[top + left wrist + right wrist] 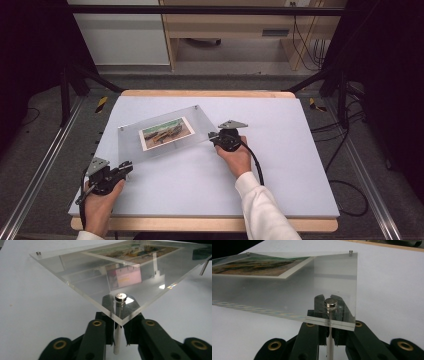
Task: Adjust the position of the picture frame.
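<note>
High view: clear acrylic frame (165, 134) holding a photo (166, 133) sits mid-table — left gripper (125, 168) clamps its near-left corner post (117, 335), right gripper (214, 135) clamps the right post (330, 340).

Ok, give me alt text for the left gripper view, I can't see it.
The left tool has its black jaws closed on a metal post under the near corner of a clear frame. The frame slopes up and away over the white table, with a photo in it at the far end.
</note>
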{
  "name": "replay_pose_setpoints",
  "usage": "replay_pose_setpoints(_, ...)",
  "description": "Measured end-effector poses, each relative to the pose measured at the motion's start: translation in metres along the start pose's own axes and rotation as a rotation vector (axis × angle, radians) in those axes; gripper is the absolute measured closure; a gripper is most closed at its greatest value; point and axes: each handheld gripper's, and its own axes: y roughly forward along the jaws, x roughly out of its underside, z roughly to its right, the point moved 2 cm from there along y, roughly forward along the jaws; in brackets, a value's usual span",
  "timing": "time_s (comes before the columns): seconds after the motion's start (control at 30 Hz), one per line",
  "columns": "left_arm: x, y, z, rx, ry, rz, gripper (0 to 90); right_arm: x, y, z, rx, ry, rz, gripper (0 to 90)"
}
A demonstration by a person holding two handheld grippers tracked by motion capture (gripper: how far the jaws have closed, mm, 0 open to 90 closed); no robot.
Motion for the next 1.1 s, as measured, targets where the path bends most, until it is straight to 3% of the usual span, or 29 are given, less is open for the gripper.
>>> replay_pose_setpoints(0.07, 0.0, 0.0, -0.001, 0.0, -0.004, -0.003, 74.7, 0.0, 0.0, 0.0, -0.001, -0.001, -0.002, 84.3)
replay_pose_setpoints(0.17, -0.001, -0.002, -0.003, 0.019, -0.017, -0.011, 81.9, 0.0, 0.0, 0.0, -0.002, -0.001, -0.003, 84.3)
replay_pose_setpoints(0.23, -0.003, -0.002, -0.001, 0.012, 0.002, -0.031, 83.9, 0.0, -0.001, -0.001, -0.001, -0.005, -0.004, 84.5)
replay_pose_setpoints(0.53, -0.009, -0.007, -0.001, 0.007, 0.014, -0.044, 84.2, -0.005, -0.005, -0.005, 0.004, -0.04, 0.01, 85.1)
replay_pose_setpoints(0.83, -0.018, -0.016, 0.001, -0.014, 0.057, -0.015, 83.1, -0.016, -0.012, -0.009, 0.008, -0.07, 0.038, 85.1)
replay_pose_setpoints(1.1, -0.031, -0.018, 0.011, -0.002, 0.102, 0.002, 81.5, -0.024, -0.024, -0.006, 0.014, -0.069, 0.065, 84.8)
